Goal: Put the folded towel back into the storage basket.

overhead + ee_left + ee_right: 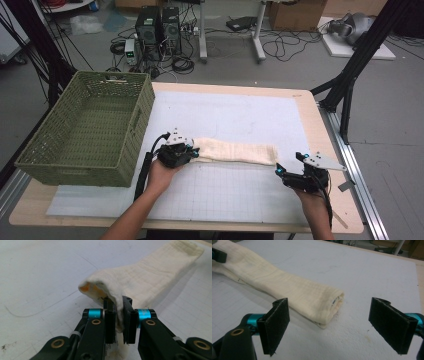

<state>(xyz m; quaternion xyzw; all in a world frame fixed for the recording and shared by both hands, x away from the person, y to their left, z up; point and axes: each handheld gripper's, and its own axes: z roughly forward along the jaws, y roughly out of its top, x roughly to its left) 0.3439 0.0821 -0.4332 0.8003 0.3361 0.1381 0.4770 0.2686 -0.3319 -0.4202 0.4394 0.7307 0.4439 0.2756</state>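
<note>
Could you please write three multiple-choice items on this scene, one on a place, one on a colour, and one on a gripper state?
1. Where does the basket stand?
A. at the table's left side
B. at the table's right side
C. on the floor

2. What colour is the folded cloth?
A. dark blue
B. cream
C. red

3. How does the right gripper stand?
A. shut on the cloth
B. shut on nothing
C. open, just short of the cloth's end

Answers:
1 A: the high view shows the green woven basket on the table's left, beside the white mat.
2 B: the cloth looks cream in all three views.
3 C: its two pads stand wide apart with the cloth's end beyond them, while the left gripper is shut on the other end.
</note>
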